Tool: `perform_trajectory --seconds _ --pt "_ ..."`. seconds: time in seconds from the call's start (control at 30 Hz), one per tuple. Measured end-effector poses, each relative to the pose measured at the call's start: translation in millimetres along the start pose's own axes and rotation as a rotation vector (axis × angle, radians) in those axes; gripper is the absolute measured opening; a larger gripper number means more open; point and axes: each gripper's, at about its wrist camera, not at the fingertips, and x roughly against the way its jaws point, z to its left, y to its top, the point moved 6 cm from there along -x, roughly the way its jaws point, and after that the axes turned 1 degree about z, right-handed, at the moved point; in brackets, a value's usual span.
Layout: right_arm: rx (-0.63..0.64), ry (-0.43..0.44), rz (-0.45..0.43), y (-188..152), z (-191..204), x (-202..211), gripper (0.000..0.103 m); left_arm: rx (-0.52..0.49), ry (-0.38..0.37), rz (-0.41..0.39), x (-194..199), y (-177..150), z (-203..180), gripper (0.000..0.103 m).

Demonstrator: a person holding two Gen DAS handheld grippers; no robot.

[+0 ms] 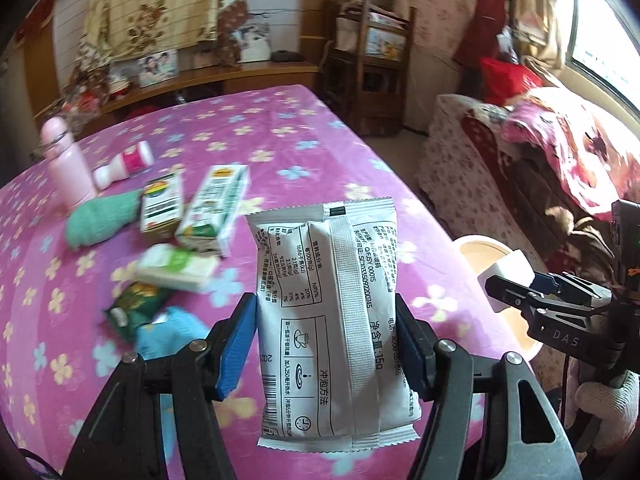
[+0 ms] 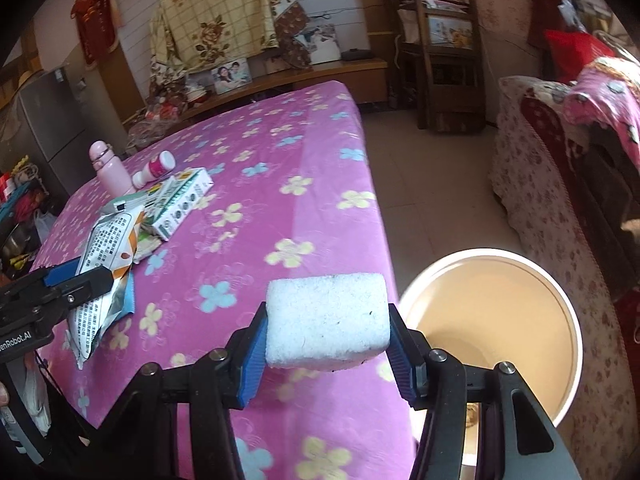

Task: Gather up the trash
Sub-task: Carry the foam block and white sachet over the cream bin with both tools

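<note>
Left gripper [image 1: 326, 344] clamps a white printed foil sachet [image 1: 332, 320]; right gripper [image 2: 326, 354] clamps a white foam block [image 2: 326, 326] beside the round cream bin [image 2: 496, 332]; cartons [image 1: 212, 212] clutter the pink floral tablecloth [image 1: 280, 140].

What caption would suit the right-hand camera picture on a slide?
Right gripper carries a white foam block toward the round bin beside the flowered pink table.

Sunlit window [image 1: 600, 40], tiled floor [image 2: 432, 184], wooden chair [image 2: 444, 68]

"15g" and "SC10335092200745" on the white sachet [image 1: 336, 320]; "DAS" on the right gripper [image 1: 516, 280].
</note>
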Motion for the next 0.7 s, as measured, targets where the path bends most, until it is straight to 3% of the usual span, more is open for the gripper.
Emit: perform_trajectory --seconds 0.7 --pt "-0.142 -0.111 0.026 -31 -104 17 0.058 -0.116 -0.120 0.070 -42 4 -108 0.066"
